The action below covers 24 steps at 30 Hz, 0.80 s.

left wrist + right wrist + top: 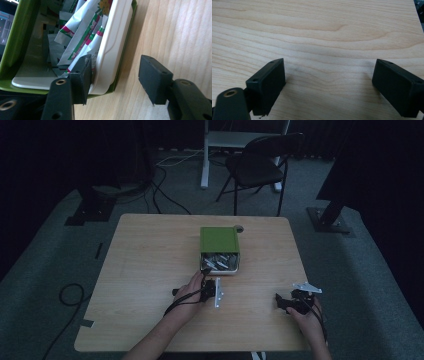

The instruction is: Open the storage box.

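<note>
Where the desk (150, 260) runs from its near edge toward its far edge, a green box (219, 240) lies along that same line, a little right of the middle and nearer the far edge than the near one. Its long axis runs near to far, and its open end faces the near edge. A white tray (113, 50) sits inside it, holding a loose heap of white sachets (82, 37) printed with green and red; they lie at mixed angles, mostly lengthwise in the box.

The left gripper (206, 270) is at the box's open end, its jaws spread wide and released, holding nothing. In the left gripper view one jaw is inside the tray, against or just beside the sachets and the tray's wall; whether it touches them cannot be told. The other jaw hangs outside the box over bare wood, so the box wall and tray wall stand between the two.

The right gripper (280, 301) is near the desk's near right corner, well apart from the box. Its jaws are also wide apart and empty, just above bare wood.
</note>
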Each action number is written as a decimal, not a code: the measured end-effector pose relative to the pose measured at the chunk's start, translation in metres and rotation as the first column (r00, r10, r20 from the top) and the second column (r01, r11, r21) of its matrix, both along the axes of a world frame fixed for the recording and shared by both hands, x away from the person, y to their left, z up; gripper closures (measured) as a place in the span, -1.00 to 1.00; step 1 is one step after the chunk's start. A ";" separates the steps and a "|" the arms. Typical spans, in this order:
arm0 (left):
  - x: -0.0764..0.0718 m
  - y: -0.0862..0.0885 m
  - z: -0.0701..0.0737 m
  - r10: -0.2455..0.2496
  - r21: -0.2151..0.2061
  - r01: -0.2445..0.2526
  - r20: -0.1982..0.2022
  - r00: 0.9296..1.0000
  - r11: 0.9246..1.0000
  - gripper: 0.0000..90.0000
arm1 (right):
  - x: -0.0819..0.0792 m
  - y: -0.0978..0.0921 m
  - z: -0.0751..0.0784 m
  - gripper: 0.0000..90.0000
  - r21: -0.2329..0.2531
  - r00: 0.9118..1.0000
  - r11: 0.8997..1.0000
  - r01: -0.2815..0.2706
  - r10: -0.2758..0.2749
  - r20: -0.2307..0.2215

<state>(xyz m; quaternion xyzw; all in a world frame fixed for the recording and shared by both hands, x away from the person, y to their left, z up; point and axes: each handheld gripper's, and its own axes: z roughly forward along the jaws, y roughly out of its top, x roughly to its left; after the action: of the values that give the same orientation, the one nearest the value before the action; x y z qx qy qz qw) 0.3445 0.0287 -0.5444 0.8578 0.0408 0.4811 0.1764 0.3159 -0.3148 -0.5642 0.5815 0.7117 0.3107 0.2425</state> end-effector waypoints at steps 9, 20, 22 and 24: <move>0.006 -0.004 -0.003 0.001 0.018 -0.001 0.033 0.999 1.000 0.28 | 0.000 0.000 0.000 -0.75 0.000 1.000 1.000 0.000 0.000 0.000; 0.008 -0.007 -0.005 -0.002 0.079 -0.005 0.094 0.996 0.997 0.52 | 0.000 0.000 0.000 -0.75 0.000 1.000 1.000 0.000 0.000 0.000; 0.008 -0.007 -0.005 -0.002 0.079 -0.005 0.094 0.996 0.997 0.53 | 0.000 0.000 0.000 -0.75 0.000 1.000 1.000 0.000 0.000 0.000; 0.007 -0.008 -0.006 0.008 0.072 -0.015 0.097 0.995 0.997 0.53 | 0.000 0.000 0.000 -0.75 0.000 1.000 1.000 0.000 0.000 0.001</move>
<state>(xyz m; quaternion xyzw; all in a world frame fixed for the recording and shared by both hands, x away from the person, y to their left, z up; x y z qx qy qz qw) 0.3514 0.0203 -0.5506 0.8391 0.0198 0.5242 0.1440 0.3159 -0.3148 -0.5642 0.5812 0.7118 0.3108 0.2429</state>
